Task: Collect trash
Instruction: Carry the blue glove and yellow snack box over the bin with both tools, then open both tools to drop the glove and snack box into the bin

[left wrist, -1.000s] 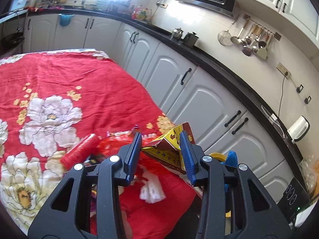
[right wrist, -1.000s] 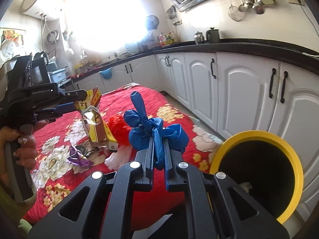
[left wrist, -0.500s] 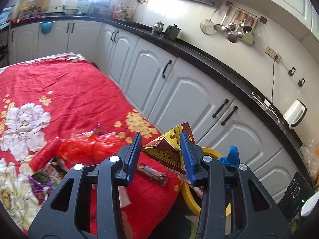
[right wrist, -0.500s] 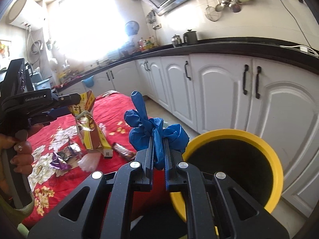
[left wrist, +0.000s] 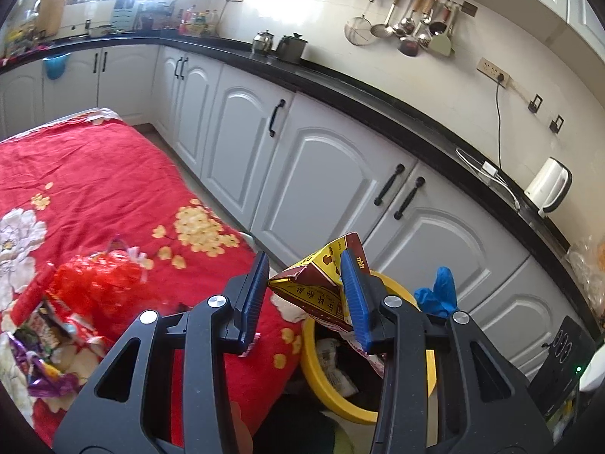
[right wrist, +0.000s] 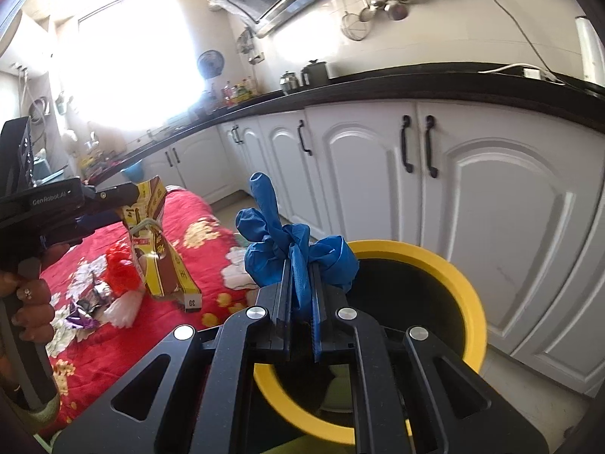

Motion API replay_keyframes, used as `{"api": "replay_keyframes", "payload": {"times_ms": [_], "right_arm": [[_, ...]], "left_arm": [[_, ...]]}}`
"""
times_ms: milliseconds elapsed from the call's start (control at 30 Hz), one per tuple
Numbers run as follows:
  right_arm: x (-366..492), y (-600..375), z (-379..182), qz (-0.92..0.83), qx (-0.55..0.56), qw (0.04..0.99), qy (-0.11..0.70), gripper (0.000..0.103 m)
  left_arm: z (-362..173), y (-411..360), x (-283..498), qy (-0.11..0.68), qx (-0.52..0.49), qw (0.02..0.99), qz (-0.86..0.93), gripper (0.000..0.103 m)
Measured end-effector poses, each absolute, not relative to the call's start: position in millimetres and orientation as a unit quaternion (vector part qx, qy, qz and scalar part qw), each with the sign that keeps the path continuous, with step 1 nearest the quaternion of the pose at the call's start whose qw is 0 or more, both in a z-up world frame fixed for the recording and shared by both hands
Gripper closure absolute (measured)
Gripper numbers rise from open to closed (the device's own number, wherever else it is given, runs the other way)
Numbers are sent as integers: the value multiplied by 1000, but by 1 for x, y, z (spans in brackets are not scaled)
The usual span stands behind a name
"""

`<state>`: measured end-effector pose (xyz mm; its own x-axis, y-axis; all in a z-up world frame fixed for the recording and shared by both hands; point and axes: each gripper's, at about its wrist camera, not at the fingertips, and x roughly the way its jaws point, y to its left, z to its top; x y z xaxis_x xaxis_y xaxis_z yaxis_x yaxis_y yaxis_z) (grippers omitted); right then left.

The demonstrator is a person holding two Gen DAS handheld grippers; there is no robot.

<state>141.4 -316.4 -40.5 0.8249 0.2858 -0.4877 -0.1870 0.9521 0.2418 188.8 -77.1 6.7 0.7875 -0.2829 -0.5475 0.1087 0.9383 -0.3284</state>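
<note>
The table under its red flowered cloth (left wrist: 94,174) fills the left half of the left wrist view, with the white cabinet doors (left wrist: 325,174) running diagonally from upper left to lower right behind it. Just off the table's near corner, at lower centre of that view, stands the yellow-rimmed bin (right wrist: 446,265), its dark mouth open upward and some scraps already lying inside; it sits close enough to the table that trash can go straight from the cloth to the bin.

A pile of leftover wrappers (left wrist: 49,325) lies at lower left of the left wrist view, not yet gathered.

The left gripper (left wrist: 306,295) holds its jaws partly open, pressed on a crumpled yellow-and-maroon carton (left wrist: 321,283), which hangs over the bin's near rim, likely so that it will fall in when let go. In the right wrist view a hand (right wrist: 30,306) grips that tool's handle at the left edge.

The right gripper (right wrist: 300,295) has its jaws almost fully closed, pinching a bunched blue glove (right wrist: 280,242) whose loose fingers stick up at centre frame, in front of the bin's left rim, apparently for dropping in as well.
</note>
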Motion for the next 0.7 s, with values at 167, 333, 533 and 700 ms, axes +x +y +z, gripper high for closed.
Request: {"api": "replay_keyframes", "payload": {"times_ms": [167,333,533,700], "right_arm": [[143,-335,-46,107,104,951,271,95],[146,-351,-54,93,116,949,277,95],[152,-363,-64,85,125,945,290,95],[157,-367,-76,81,131,940,305,95]], "left_arm": [[0,-102,194,311,-126,935,-114,71],[-9,-124,199,315,-110,935,-120,71],[-21,-144,205,322,-92,935,-120,71],[-32,-157,210,324,-72,936,-116,71]]}}
